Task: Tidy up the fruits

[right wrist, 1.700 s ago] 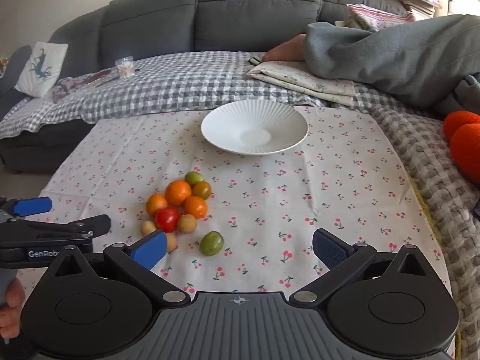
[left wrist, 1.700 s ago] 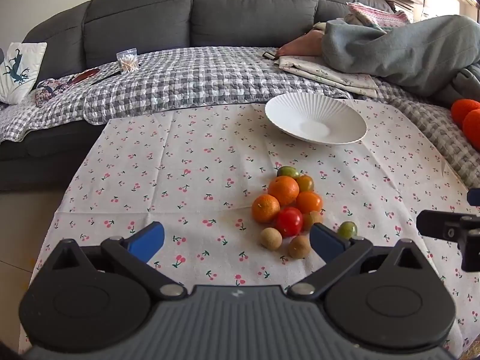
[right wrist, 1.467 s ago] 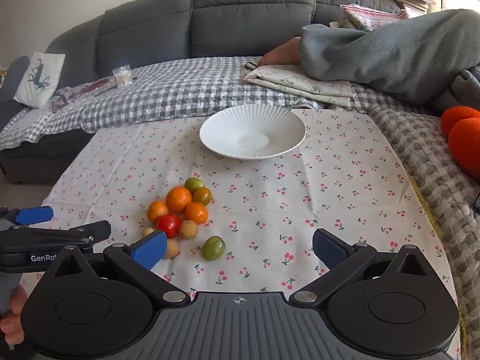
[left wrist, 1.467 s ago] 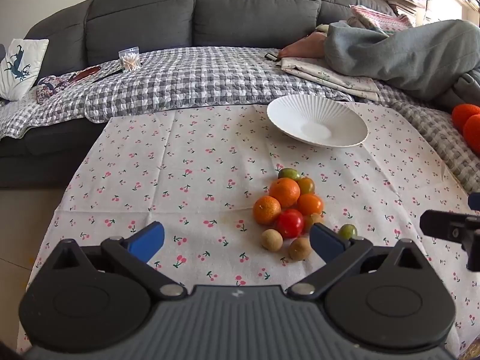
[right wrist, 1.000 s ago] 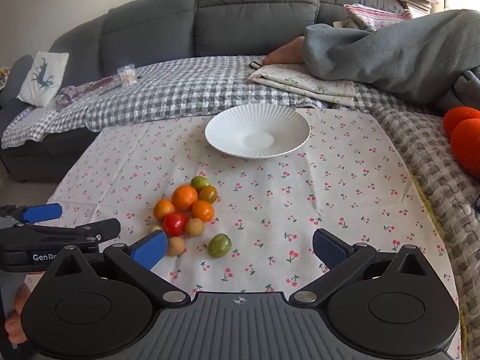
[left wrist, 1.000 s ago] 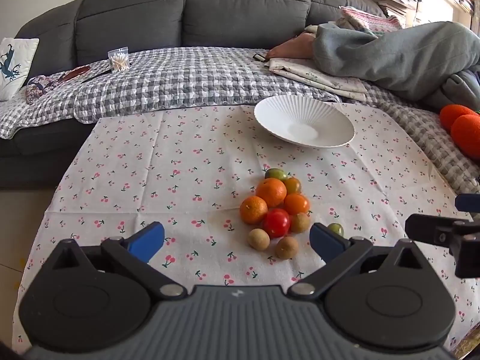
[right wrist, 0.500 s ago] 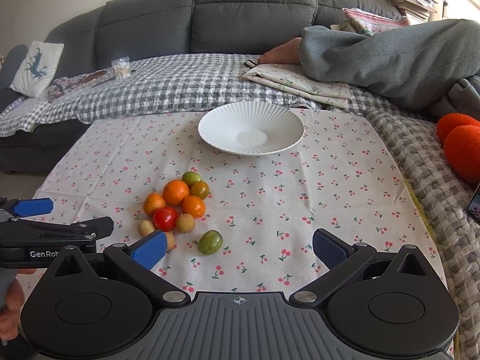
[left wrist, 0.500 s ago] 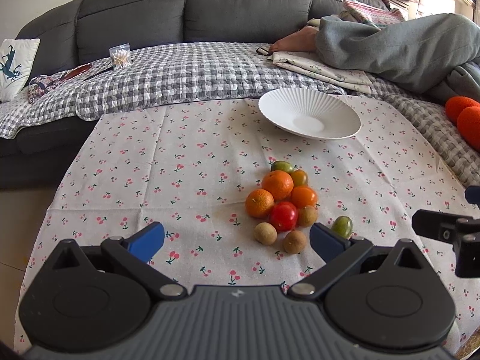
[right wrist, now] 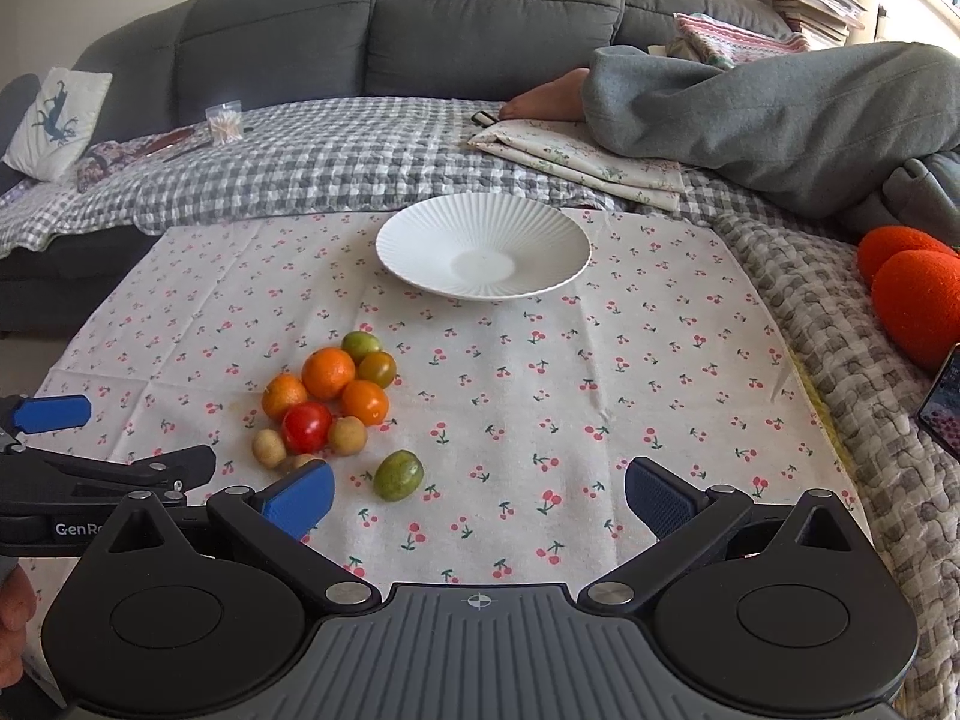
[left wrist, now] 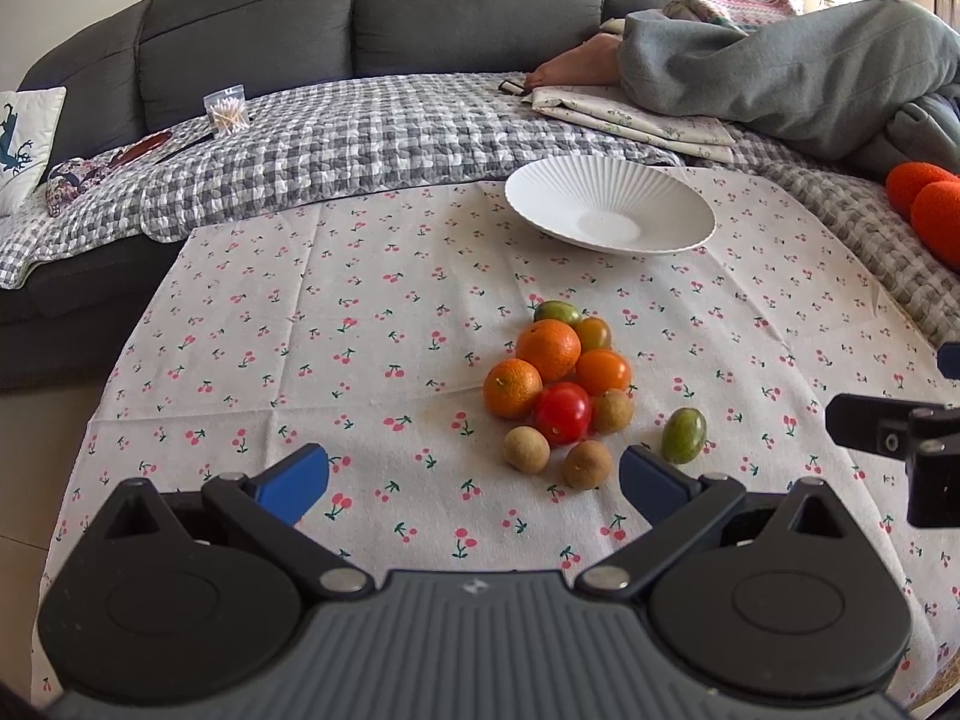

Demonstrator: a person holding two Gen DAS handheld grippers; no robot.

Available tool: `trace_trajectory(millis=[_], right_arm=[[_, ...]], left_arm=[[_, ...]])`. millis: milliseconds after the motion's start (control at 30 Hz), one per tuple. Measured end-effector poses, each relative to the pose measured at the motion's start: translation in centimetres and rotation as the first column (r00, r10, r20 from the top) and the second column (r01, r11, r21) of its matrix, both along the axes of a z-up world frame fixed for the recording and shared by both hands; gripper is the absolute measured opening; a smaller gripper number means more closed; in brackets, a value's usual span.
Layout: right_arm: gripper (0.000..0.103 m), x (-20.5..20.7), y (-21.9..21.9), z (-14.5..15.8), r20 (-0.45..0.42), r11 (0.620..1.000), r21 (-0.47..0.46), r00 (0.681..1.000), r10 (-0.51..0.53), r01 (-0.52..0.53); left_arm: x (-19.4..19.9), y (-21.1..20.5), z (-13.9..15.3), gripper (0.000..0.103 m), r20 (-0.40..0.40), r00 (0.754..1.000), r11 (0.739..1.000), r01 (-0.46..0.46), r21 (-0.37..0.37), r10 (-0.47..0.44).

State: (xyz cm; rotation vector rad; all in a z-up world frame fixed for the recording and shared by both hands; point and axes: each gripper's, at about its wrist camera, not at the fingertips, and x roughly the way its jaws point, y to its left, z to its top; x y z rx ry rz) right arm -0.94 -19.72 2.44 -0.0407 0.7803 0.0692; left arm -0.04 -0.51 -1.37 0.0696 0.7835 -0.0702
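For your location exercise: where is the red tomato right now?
In the left wrist view, the red tomato sits on the cherry-print cloth at the near side of the fruit cluster, beside a small orange.

**Black handheld grippers with blue pads**

The left gripper has a ribbed dark-grey centre plate with a small white mark; two round black discs flank it; silver screws sit at the pivots of angular black linkage arms; the fingertips carry blue pads. The right gripper looks alike, its plate marked with a crosshair; white "GenRo" lettering shows on the left gripper's side; bare skin of a hand shows beneath.
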Motion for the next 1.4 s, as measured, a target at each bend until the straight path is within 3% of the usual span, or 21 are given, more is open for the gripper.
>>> trace_trajectory(millis=[1400], right_arm=[[0.103,0.44,0.06,-0.87,-0.037,1.000,-0.001,0.999,-0.005,0.005]], left_arm=[[0.11,-0.37,-0.90,0.102,-0.040,0.999,0.999,0.036,-0.009,-0.036]])
